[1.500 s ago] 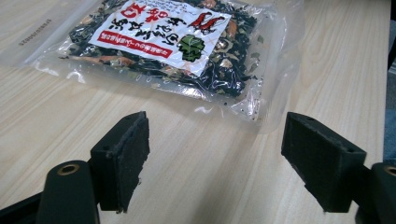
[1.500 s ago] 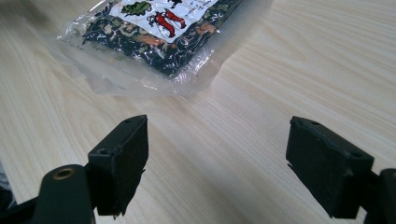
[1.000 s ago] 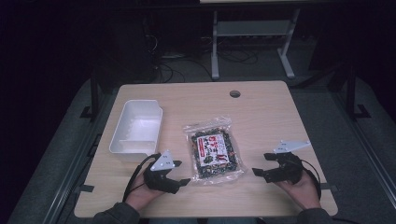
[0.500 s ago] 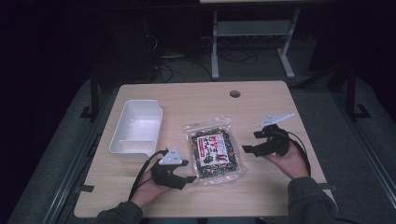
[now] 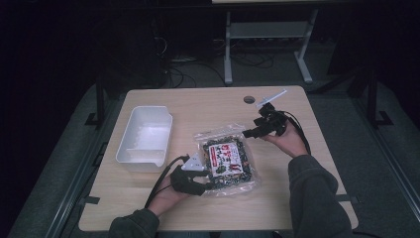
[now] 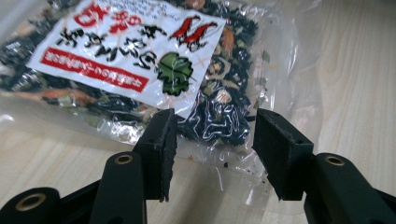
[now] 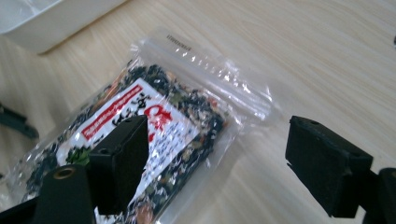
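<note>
A clear plastic bag of dark dried food with a white and red label (image 5: 226, 160) lies flat in the middle of the wooden table (image 5: 208, 106). My left gripper (image 5: 202, 187) is open at the bag's near left corner, its jaws straddling the bag's edge (image 6: 219, 126). My right gripper (image 5: 250, 132) is open and held above the table at the bag's far right corner, pointing down at the bag (image 7: 154, 140) and its sealed top strip (image 7: 219, 70).
An empty white rectangular tray (image 5: 145, 138) stands on the table left of the bag; its corner (image 7: 51, 25) shows in the right gripper view. A round cable hole (image 5: 249, 99) sits near the table's far edge. Dark floor and a metal frame lie beyond.
My right gripper has lifted from the table's near right side and moved forward and left to the bag's far right corner. My left gripper has crept rightward onto the bag's near edge.
</note>
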{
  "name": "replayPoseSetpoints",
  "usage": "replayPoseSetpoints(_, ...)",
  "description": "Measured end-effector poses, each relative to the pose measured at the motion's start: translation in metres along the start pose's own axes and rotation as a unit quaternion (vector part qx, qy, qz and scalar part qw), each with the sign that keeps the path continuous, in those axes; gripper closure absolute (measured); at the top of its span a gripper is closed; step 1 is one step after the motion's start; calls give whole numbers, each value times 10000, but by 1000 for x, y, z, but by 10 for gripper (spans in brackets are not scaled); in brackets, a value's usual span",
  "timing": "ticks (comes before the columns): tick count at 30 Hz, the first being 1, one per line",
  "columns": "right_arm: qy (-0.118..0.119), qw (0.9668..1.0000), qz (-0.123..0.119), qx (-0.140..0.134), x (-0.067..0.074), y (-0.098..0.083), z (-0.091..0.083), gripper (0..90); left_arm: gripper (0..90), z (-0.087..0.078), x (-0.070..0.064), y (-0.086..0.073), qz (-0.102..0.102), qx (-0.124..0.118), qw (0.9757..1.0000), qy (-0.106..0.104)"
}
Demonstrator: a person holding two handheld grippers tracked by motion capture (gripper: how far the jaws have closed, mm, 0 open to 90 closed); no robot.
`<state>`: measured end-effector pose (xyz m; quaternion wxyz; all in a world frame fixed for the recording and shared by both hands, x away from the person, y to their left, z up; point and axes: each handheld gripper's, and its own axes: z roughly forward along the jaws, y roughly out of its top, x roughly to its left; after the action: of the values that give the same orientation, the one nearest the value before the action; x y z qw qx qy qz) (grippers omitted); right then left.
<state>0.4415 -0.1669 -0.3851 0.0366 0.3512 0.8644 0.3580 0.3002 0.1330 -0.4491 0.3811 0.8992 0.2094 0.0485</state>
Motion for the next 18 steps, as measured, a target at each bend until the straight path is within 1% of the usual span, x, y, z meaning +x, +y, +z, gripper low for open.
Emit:
replayPoseSetpoints(1,0,10000,0,0,0,0,0,207,487,0,0,0,0,0,10000,0)
replayPoseSetpoints(2,7,10000,40,5,-3,3,3,209,487,1,0,0,-15,42,10000,-14)
replayPoseSetpoints(3,57,9999,150,-44,-11,7,11,227,488,3,-1,-1,3,92,10000,1)
replayPoseSetpoints(6,0,9997,218,62,-19,10,24,247,493,5,-1,-1,15,102,9999,18)
replayPoseSetpoints(7,0,9997,218,62,-19,10,24,247,494,5,-1,-1,15,102,9999,18)
replayPoseSetpoints(8,-11,9995,307,65,-23,11,33,276,494,5,-1,-1,24,111,9999,19)
replayPoseSetpoints(11,-66,9988,468,101,-30,11,46,306,501,5,-1,-1,49,130,9999,30)
replayPoseSetpoints(12,-66,9988,468,101,-30,11,46,306,501,5,-1,-1,49,130,9999,30)
replayPoseSetpoints(13,-74,9985,521,117,-33,10,50,317,501,5,-1,-1,52,131,9999,30)
replayPoseSetpoints(14,-111,9980,613,108,-36,9,56,351,500,5,-1,-1,62,133,9999,34)
replayPoseSetpoints(15,-131,9975,686,118,-38,8,59,364,500,5,-1,-1,71,139,9999,38)
replayPoseSetpoints(16,-140,9972,730,122,-40,7,61,390,500,5,-1,-1,71,139,9999,38)
replayPoseSetpoints(17,-140,9972,730,122,-40,7,61,390,500,5,-1,-1,66,132,9999,45)
replayPoseSetpoints(18,-128,9968,775,125,-42,6,63,416,500,5,-2,-1,71,128,9999,55)
